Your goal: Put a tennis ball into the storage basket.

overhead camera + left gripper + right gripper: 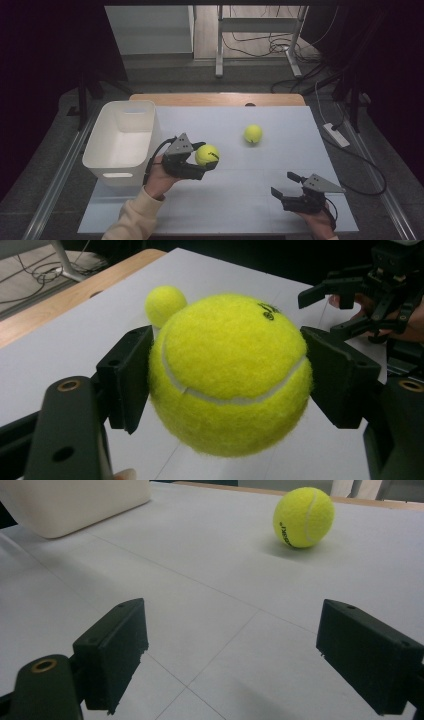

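My left gripper point(208, 157) is shut on a yellow tennis ball point(206, 154), held just right of the white bin point(121, 142) and lifted off the table. In the left gripper view both black pads point(131, 375) press the ball's point(227, 372) sides. A second tennis ball point(253, 133) lies on the white table farther back; it sits behind the held one point(164, 304) and at the upper right of the right gripper view point(303, 516). My right gripper point(284, 184) rests near the front right of the table, open and empty, its gap point(232, 655) over bare table.
The white bin point(75, 502) stands at the table's left, open-topped, with nothing visible inside. A wooden strip point(217, 98) runs along the table's far edge. Cables and a desk frame point(260, 40) lie on the floor beyond. A power strip point(336, 134) lies right of the table.
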Motion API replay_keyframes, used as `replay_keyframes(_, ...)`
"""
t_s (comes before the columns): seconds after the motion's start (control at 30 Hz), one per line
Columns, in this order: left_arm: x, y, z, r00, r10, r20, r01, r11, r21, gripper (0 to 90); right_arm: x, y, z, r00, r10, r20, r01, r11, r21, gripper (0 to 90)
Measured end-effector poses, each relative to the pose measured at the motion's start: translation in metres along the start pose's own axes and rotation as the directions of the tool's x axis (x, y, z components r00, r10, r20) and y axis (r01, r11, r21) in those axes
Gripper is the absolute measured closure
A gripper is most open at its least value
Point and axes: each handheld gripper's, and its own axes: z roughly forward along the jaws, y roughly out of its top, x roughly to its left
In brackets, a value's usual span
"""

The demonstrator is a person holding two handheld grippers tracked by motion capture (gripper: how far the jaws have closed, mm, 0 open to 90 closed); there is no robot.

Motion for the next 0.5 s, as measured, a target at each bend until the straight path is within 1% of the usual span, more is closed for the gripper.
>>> replay_keyframes(0.13,0.002,0.001,-0.007,0.9998,-0.006,-0.017,0.006,0.9994,-0.033,26.5,0.000,0.000,0.001,1.0000,0.003,0.000,-0.003,1.000,0.004,13.2)
replay_keyframes(0.33,0.006,0.001,-0.016,0.9993,-0.023,-0.031,0.021,0.9980,-0.059,26.5,0.000,0.000,0.001,1.0000,0.004,-0.001,-0.004,1.000,0.004,13.2)
replay_keyframes(0.5,0.009,0.002,-0.021,0.9987,-0.032,-0.040,0.029,0.9971,-0.070,26.5,0.000,0.000,0.001,1.0000,-0.002,0.000,0.002,1.000,0.005,13.2)
